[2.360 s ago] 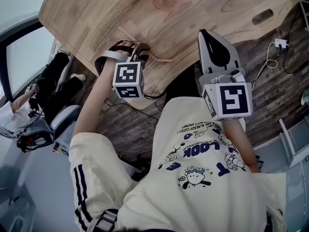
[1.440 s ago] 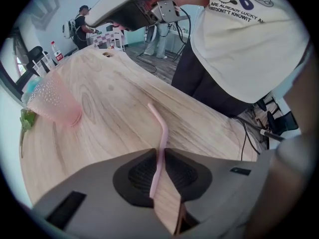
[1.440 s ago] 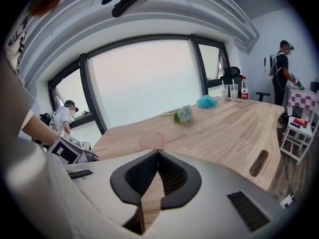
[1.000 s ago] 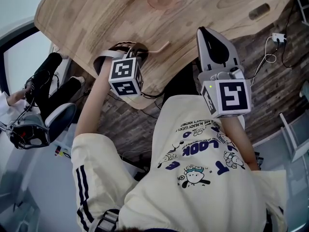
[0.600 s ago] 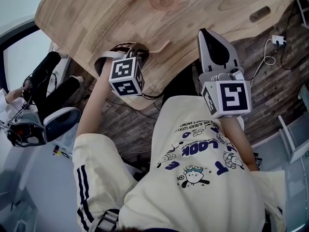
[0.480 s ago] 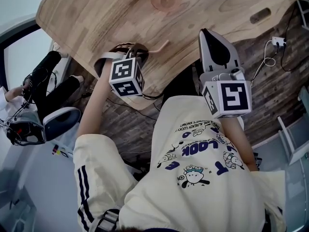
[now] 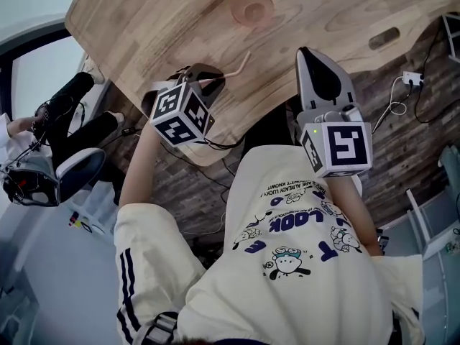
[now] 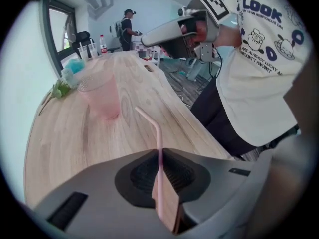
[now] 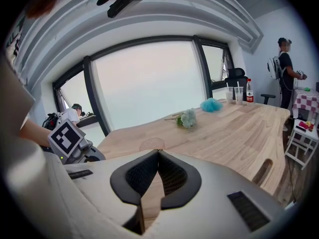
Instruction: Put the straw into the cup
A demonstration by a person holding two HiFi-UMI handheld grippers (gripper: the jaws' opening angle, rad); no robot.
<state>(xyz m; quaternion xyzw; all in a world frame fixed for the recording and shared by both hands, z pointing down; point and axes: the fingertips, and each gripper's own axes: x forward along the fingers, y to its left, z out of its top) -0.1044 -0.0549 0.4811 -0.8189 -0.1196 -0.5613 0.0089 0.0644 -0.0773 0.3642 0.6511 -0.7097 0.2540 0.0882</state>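
A pink bendy straw [image 8: 159, 148] stands pinched between the jaws of my left gripper [image 8: 159, 152]. Its bent top leans toward the translucent pink cup [image 8: 100, 91], which stands upright on the wooden table [image 8: 60, 138] farther off. In the head view the left gripper [image 7: 210, 83] hangs over the table's near edge. The straw [image 7: 239, 65] sticks out past it toward the cup [image 7: 253, 10]. My right gripper [image 7: 305, 52] hovers at the table's near edge, right of the left one. Its jaws [image 9: 158, 151] are shut on nothing, and the cup's rim [image 9: 152, 143] shows just above them.
A sprig of flowers [image 9: 187, 118], a blue fluffy ball [image 9: 214, 105] and a bottle with cups [image 9: 239, 93] sit along the table's window side. An oval slot [image 7: 386, 38] is cut near the table's right end. One person stands at the back [image 9: 286, 68]; another sits at left [image 7: 65, 113].
The straw lay flat on the table at first. My left gripper shut on it, then lifted and rolled, so the straw now points up toward the cup. The right gripper stayed put.
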